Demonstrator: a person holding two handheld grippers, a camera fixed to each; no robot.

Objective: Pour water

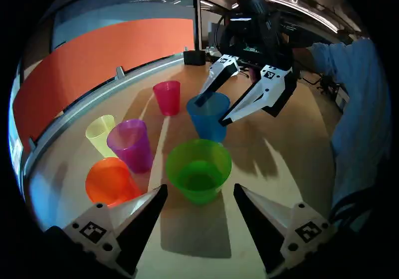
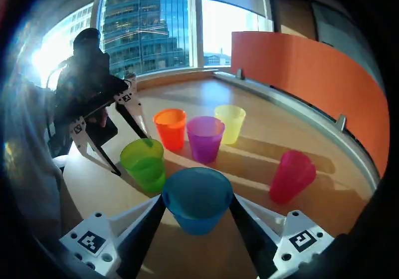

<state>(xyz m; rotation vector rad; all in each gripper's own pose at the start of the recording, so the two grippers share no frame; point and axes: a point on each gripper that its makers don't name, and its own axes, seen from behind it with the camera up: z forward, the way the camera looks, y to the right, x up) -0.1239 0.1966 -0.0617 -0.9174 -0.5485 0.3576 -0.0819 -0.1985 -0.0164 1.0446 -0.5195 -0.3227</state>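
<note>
My left gripper stands open, its fingertips on either side of a green cup with a gap at each side. Beyond it, a blue cup sits between the fingers of my right gripper. In the right gripper view, my right gripper is shut on the blue cup, both fingers against its sides. Farther off in that view, my left gripper straddles the green cup. Whether either cup holds water I cannot tell.
Orange, purple, yellow and pink cups stand to the left on the wooden table. A metal rail and an orange panel edge the table. A person's blue sleeve is at the right.
</note>
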